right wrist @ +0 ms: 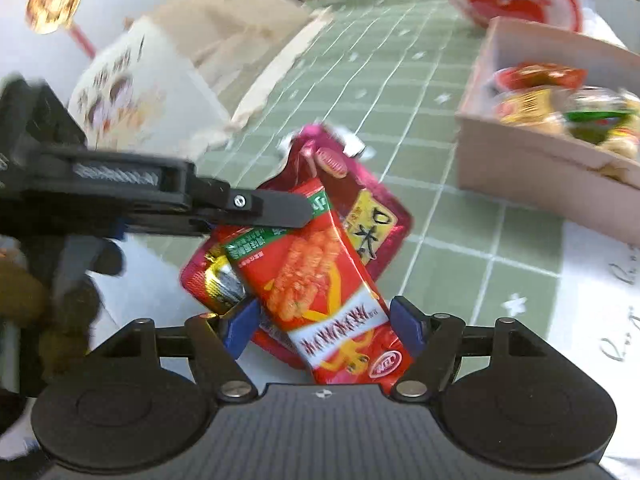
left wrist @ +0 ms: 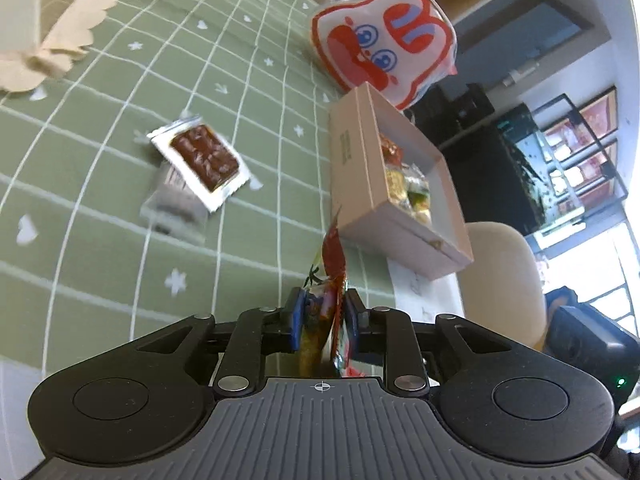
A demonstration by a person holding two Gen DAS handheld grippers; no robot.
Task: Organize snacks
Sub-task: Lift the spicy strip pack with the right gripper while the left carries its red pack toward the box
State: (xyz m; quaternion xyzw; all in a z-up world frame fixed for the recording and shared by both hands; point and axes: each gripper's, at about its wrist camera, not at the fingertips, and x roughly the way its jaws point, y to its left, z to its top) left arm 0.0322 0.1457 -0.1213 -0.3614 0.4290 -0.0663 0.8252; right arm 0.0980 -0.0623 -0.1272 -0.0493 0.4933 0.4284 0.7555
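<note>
**Left-wrist and right-wrist views: one packet clamped, one gripper open**

Left-wrist view: a thin red and yellow snack packet point(left wrist: 334, 280) is seen edge-on, standing up between the blue pads of the left gripper point(left wrist: 323, 316). The pads are narrowly set and pressed on its sides; the packet is held. An open beige cardboard box point(left wrist: 356, 160) with snacks inside is seen just ahead and to the right, on the green checked tablecloth point(left wrist: 100, 240). A white packet with a brown pictured snack point(left wrist: 202, 158) lies well to the left, on top of another pale packet. A puffy white and red cartoon bag point(left wrist: 384, 40) stands behind the box.

Right-wrist view: the right gripper point(right wrist: 324, 326) is seen with its jaws wide apart. A flat red snack packet with an orange picture point(right wrist: 320, 288) lies between the pads; contact cannot be confirmed. The other gripper's black finger point(right wrist: 276, 210) reaches its upper end. A magenta packet point(right wrist: 376, 220) lies underneath, shown only here.
</note>
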